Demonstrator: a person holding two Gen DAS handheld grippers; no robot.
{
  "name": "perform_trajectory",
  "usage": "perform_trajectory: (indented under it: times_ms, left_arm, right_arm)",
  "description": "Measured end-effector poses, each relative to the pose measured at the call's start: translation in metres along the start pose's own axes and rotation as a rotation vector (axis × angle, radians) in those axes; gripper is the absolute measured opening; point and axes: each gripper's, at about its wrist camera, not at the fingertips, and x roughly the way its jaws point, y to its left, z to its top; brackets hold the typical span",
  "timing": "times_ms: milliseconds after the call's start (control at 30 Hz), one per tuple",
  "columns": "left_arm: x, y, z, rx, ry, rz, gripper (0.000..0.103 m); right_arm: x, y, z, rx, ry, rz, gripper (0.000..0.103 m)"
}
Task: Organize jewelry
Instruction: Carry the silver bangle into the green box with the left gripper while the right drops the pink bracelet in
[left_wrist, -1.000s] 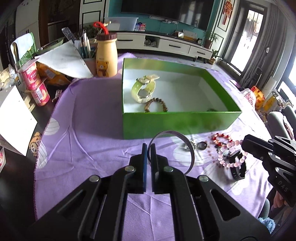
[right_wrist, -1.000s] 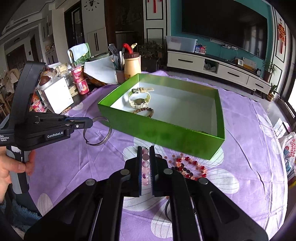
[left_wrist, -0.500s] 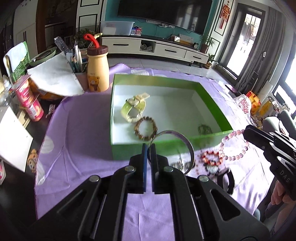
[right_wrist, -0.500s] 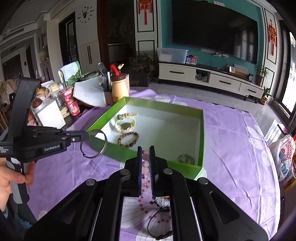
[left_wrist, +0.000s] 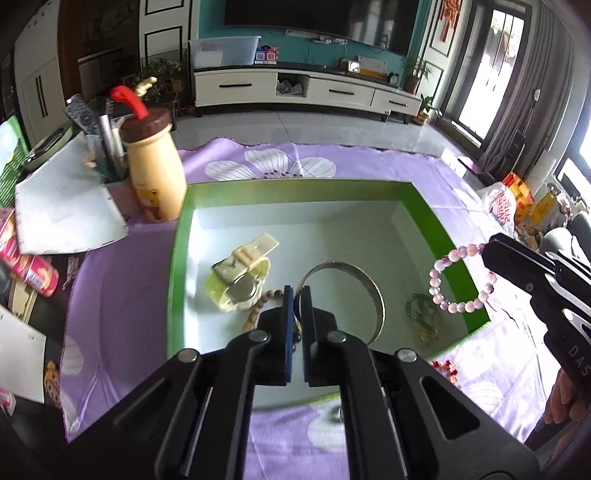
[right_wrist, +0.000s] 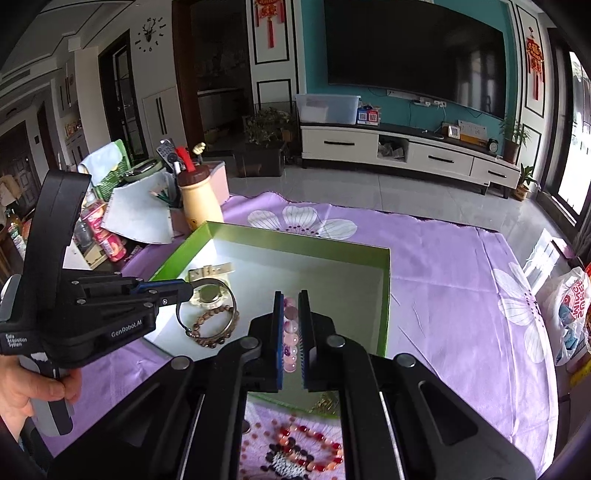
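Observation:
A green box (left_wrist: 295, 188) (right_wrist: 295, 240) with a white floor stands on the purple cloth. In it lie a yellow-green watch (left_wrist: 240, 284) (right_wrist: 207, 293), a brown bead bracelet (left_wrist: 258, 314) (right_wrist: 210, 332) and a dark green piece (left_wrist: 419, 310). My left gripper (left_wrist: 294, 291) (right_wrist: 188, 291) is shut on a silver bangle (left_wrist: 369, 284) (right_wrist: 231, 314) and holds it over the box floor. My right gripper (right_wrist: 291, 299) (left_wrist: 487, 247) is shut on a pink bead bracelet (left_wrist: 454, 273) (right_wrist: 290, 343) above the box's right wall.
A red bead bracelet (right_wrist: 317, 450) (left_wrist: 445, 367) and other pieces lie on the cloth in front of the box. A cream bottle (left_wrist: 155, 170), a pen holder, papers and snack cups (left_wrist: 26, 266) crowd the table's left side. A plastic bag (right_wrist: 565, 314) sits right.
Both grippers have lifted and moved forward from the cloth to above the box, carrying the bangle and the pink bracelet with them.

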Motion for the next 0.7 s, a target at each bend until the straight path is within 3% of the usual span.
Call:
perform_trajectory:
  times_ms: [400, 700]
  left_arm:
    - [0.065, -0.019, 0.006, 0.051, 0.107, 0.026, 0.004]
    - [0.076, -0.020, 0.006, 0.052, 0.124, 0.029, 0.005]
  right_arm:
    - [0.070, -0.017, -0.006, 0.042, 0.139, 0.016, 0.007]
    - [0.096, -0.019, -0.013, 0.046, 0.201, 0.002, 0.007]
